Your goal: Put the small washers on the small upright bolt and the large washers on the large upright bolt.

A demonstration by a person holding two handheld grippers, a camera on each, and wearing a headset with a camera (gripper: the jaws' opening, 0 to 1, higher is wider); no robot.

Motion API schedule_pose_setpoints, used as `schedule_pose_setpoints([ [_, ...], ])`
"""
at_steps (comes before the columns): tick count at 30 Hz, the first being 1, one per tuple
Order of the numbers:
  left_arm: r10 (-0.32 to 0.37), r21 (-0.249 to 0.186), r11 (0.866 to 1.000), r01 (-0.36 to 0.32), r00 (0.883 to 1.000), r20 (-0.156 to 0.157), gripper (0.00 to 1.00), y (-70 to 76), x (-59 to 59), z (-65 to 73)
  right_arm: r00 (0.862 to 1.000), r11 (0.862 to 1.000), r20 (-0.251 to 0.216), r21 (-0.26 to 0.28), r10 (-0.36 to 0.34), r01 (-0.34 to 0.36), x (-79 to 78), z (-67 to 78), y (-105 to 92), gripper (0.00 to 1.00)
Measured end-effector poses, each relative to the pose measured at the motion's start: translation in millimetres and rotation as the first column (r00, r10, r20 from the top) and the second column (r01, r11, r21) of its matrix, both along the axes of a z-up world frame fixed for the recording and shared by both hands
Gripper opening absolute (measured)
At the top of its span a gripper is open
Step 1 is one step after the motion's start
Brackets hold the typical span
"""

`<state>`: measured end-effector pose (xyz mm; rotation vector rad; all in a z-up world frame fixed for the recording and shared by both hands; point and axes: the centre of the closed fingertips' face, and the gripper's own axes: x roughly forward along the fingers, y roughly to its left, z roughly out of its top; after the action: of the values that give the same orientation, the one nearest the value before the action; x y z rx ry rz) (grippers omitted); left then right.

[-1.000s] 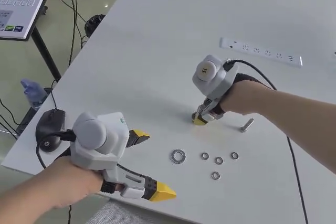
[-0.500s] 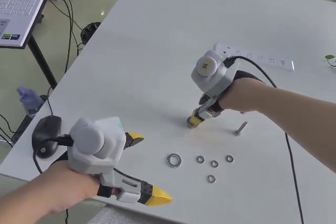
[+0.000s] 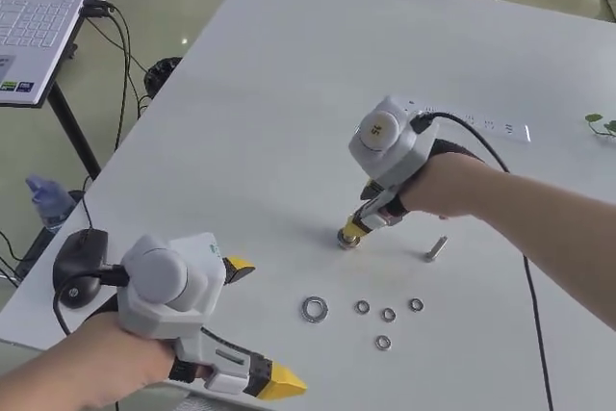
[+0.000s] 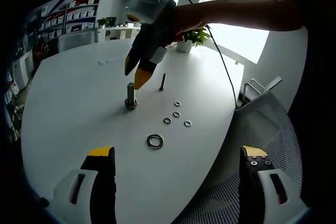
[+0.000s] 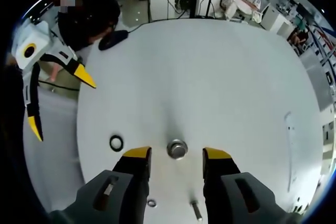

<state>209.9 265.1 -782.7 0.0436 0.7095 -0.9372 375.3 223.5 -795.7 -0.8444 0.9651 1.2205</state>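
A large bolt (image 3: 347, 237) stands upright on the white table (image 3: 260, 122). My right gripper (image 3: 358, 229) hovers just over it, open; in the right gripper view the bolt's top (image 5: 177, 149) sits between the parted tips of my right gripper (image 5: 177, 153), untouched. The small bolt (image 3: 434, 248) lies on its side to the right. A large washer (image 3: 314, 309) and several small washers (image 3: 388, 315) lie flat in front. My left gripper (image 3: 262, 326) is open and empty near the table's front edge, facing the large bolt (image 4: 130, 96) and the large washer (image 4: 155, 141).
A white power strip (image 3: 462, 122) lies behind the right gripper. Off the table's left side are a laptop (image 3: 34, 16), a black mouse (image 3: 75, 271) and a bottle (image 3: 48, 201). A mesh chair (image 4: 262, 124) stands by the front edge.
The right gripper's jaws have parted and risen a little off the large bolt, which now stands free. The left gripper has stayed open near the front edge. The head camera has shifted.
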Motion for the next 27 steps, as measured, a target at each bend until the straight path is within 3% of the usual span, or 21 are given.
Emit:
schedule_pose_setpoints([
  [8,0.002,0.002,1.000,-0.002,1.000,0.004,0.97,0.6,0.2,2.9,0.999,0.999,-0.001,0.042,-0.032,0.032,-4.7,5.0,-10.9,0.40],
  [11,0.004,0.000,1.000,-0.004,1.000,0.008,0.97,0.3,0.3,3.4,0.998,0.995,0.007,0.082,-0.060,0.059,-5.7,10.9,-14.3,0.40],
  [17,0.012,-0.002,1.000,-0.012,1.000,0.011,0.97,0.4,1.4,4.3,0.990,0.974,-0.008,0.174,-0.143,0.142,-12.6,22.5,-29.4,0.40],
  [23,0.012,0.000,1.000,-0.012,1.000,0.011,0.97,-0.3,1.3,4.9,0.981,0.957,-0.029,0.218,-0.190,0.191,-24.2,26.5,-44.0,0.41],
  [27,0.013,0.001,1.000,-0.013,1.000,0.012,0.97,-0.5,2.8,4.9,0.980,0.957,-0.035,0.212,-0.194,0.197,-38.2,24.8,-50.4,0.41],
])
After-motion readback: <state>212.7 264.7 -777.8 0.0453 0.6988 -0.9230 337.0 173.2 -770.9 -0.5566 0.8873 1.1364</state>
